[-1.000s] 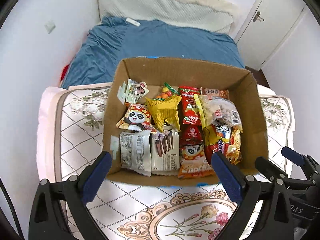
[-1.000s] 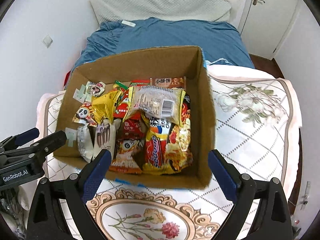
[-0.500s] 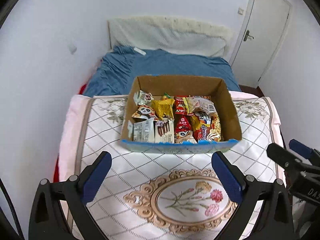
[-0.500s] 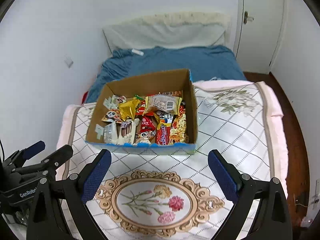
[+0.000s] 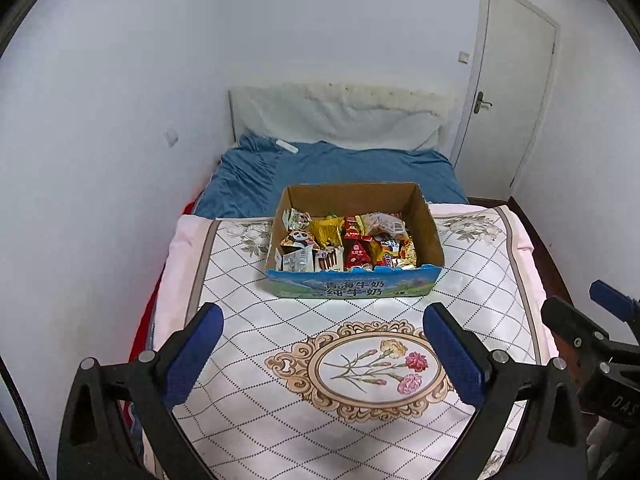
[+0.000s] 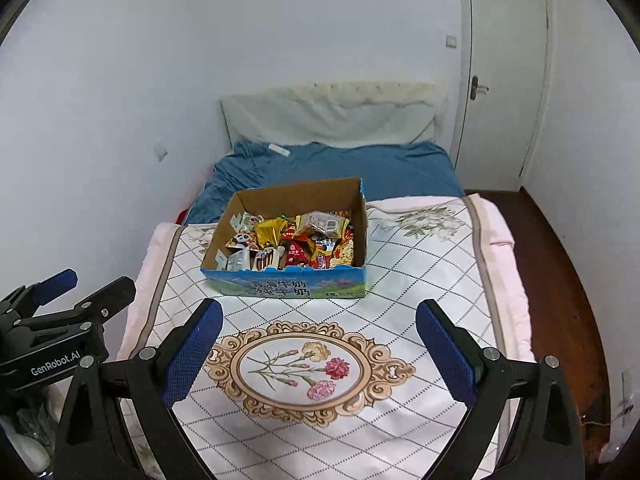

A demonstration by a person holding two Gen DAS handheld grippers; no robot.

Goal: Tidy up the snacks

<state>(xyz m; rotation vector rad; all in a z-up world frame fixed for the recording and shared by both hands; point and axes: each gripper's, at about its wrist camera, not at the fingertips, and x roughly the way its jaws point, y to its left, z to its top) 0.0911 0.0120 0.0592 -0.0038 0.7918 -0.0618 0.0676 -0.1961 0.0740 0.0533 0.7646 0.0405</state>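
**Snacks are all in the box; little seems left to do**

You stand at the foot of the bed, which is covered near you with a quilted cover with a flower medallion. Nothing loose lies on this cover in either view.

The cardboard box sits on the cover, toward its far end, well apart from both of your tools. The snacks are all inside it, packed close together in rough rows; a panda packet is at the left and red packets are in the middle.

Your left gripper and your right gripper both hold nothing, and their jaws stand wide apart above the near part of the cover.

I judge the sorting is complete or almost complete. If something is left, it is only small straightening inside the box, which I cannot check from here.
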